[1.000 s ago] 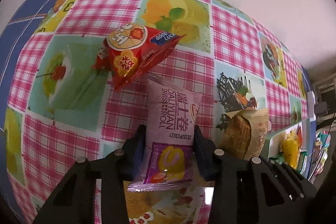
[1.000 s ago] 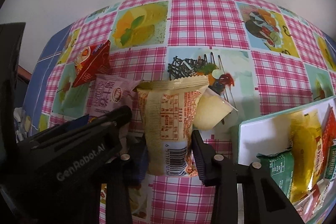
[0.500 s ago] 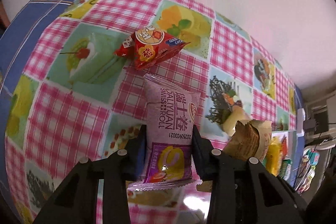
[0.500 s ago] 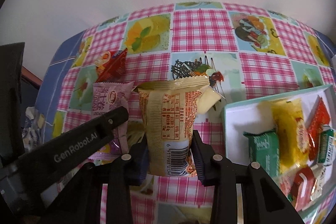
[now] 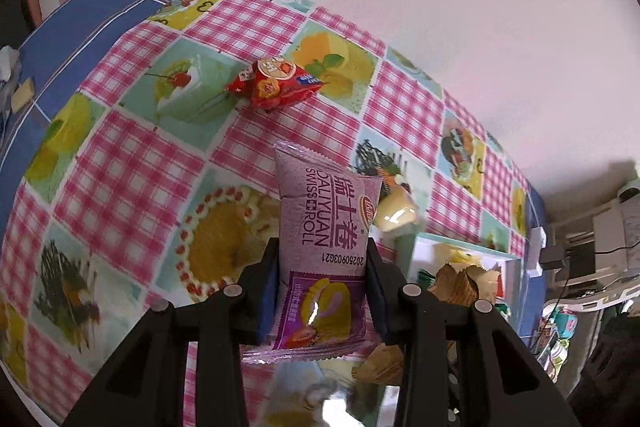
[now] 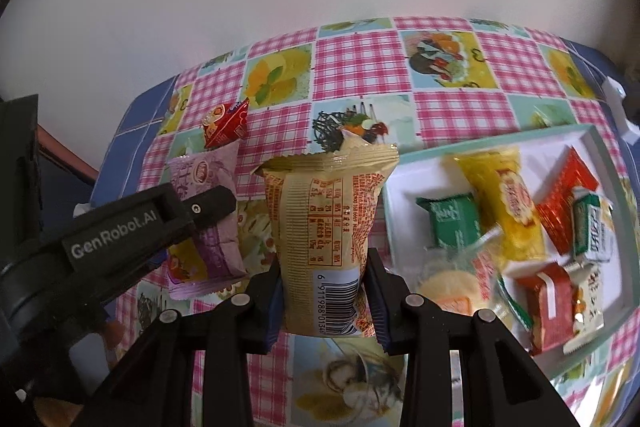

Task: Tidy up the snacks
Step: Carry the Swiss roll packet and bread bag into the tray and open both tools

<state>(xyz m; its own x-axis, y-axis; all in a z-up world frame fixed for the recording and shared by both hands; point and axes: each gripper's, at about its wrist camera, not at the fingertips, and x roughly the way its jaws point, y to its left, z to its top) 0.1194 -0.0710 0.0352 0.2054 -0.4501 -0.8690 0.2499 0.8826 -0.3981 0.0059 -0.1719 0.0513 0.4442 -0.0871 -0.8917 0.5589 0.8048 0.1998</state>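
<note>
Both grippers loaded, clear of the table; tray lies right.

Left gripper [image 5: 322,291] clamps the purple Swiss roll packet [image 5: 326,243], long axis forward. Right gripper [image 6: 323,301] clamps the yellow packet [image 6: 326,227]; nearer the tray [image 6: 404,167], probably first.

The left tongs [image 5: 322,287] clamp a purple Swiss-roll packet [image 5: 326,227] above the checked bench [image 5: 132,155], a red snack bag [image 5: 274,87] lying beyond.

Plain white wall [image 6: 280,7] behind table; pink-checked fruit-print tablecloth [image 5: 132,163], blue border; daylight.
</note>
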